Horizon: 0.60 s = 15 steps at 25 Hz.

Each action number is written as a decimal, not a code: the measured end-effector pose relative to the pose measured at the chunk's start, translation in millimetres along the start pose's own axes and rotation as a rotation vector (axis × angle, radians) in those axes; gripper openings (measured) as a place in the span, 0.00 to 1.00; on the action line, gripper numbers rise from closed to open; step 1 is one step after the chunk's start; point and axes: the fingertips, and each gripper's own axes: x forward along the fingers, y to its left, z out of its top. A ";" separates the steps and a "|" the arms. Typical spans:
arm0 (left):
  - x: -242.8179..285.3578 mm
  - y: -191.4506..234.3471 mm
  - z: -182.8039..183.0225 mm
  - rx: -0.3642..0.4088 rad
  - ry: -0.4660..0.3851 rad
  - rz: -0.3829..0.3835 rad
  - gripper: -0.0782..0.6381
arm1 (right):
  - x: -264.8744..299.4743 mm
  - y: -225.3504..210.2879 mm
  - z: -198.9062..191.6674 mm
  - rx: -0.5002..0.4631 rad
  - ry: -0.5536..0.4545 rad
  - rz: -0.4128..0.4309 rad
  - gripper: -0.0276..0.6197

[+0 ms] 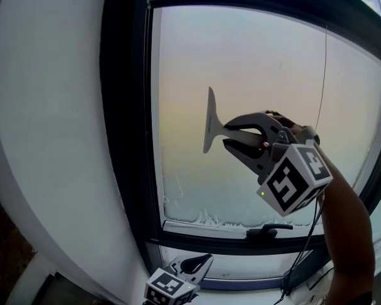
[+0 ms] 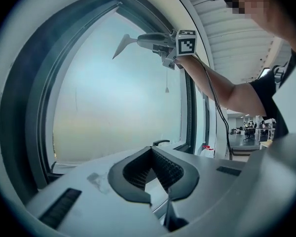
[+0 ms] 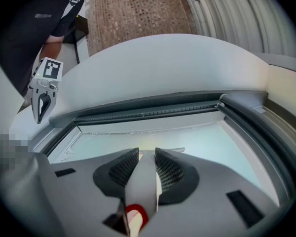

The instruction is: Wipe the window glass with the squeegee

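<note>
Right arm (image 1: 347, 224) stretched up toward the window glass (image 1: 260, 62); right hand-held gripper (image 1: 227, 136) clenched on the squeegee (image 1: 211, 121) handle. Blade upright against the glass, nearer the left frame (image 1: 124, 138) edge, with open glass above and to the right. Squeegee sticks out just past the jaw tips. Left hand-held gripper (image 1: 206, 259) low by the bottom frame, jaws together, holding nothing.

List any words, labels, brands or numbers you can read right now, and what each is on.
No text is legible.
Print on the person's dark shirt: too small and blurred to read.
Right marker cube, on the right gripper: black-and-white squares only, no characters.
Left marker cube, on the left gripper: squares only too.
Squeegee: no marking visible.
</note>
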 end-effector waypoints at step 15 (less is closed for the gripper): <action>-42.0 37.0 17.9 0.009 -0.065 0.084 0.11 | 90.7 -39.8 60.0 -0.072 -0.049 0.014 0.19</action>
